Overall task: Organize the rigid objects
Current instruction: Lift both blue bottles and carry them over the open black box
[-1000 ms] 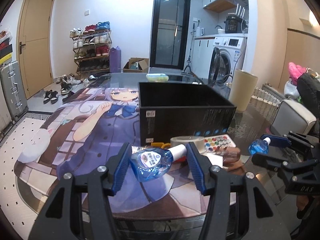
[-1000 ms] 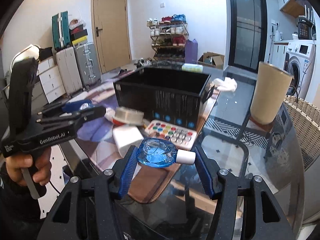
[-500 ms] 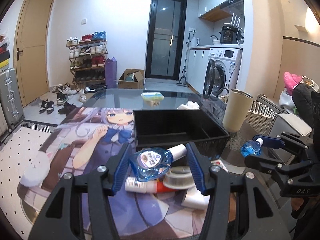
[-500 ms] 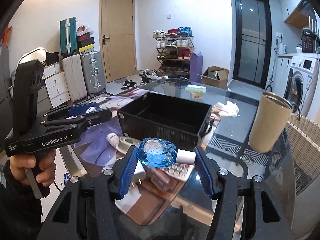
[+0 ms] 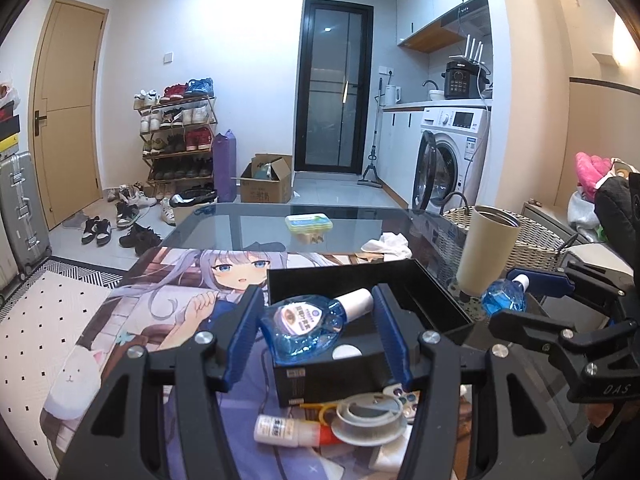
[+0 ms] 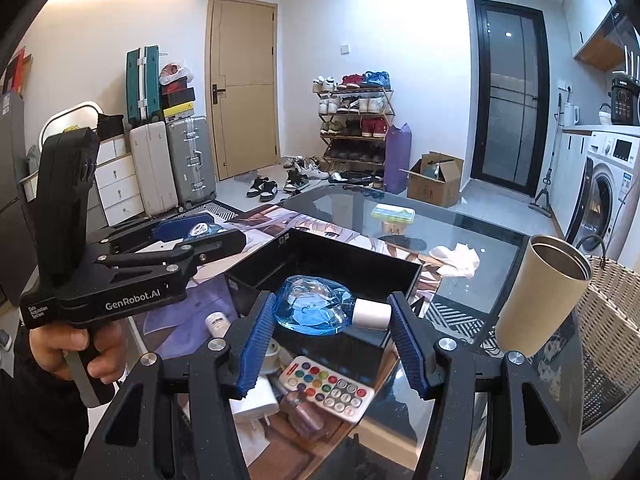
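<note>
blue bottles (image 5: 302,326) (image 6: 314,305): 2 | black box (image 5: 434,306): 1 | remote (image 6: 332,387): 1 | tumbler (image 6: 540,296): 1

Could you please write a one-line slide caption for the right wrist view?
Right gripper holds a blue bottle above the black box, left gripper alongside.

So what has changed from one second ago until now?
Both grippers rose and moved toward the black box, so its open inside now shows. The left gripper still holds its blue bottle, the right gripper its own. The table items stayed.
</note>
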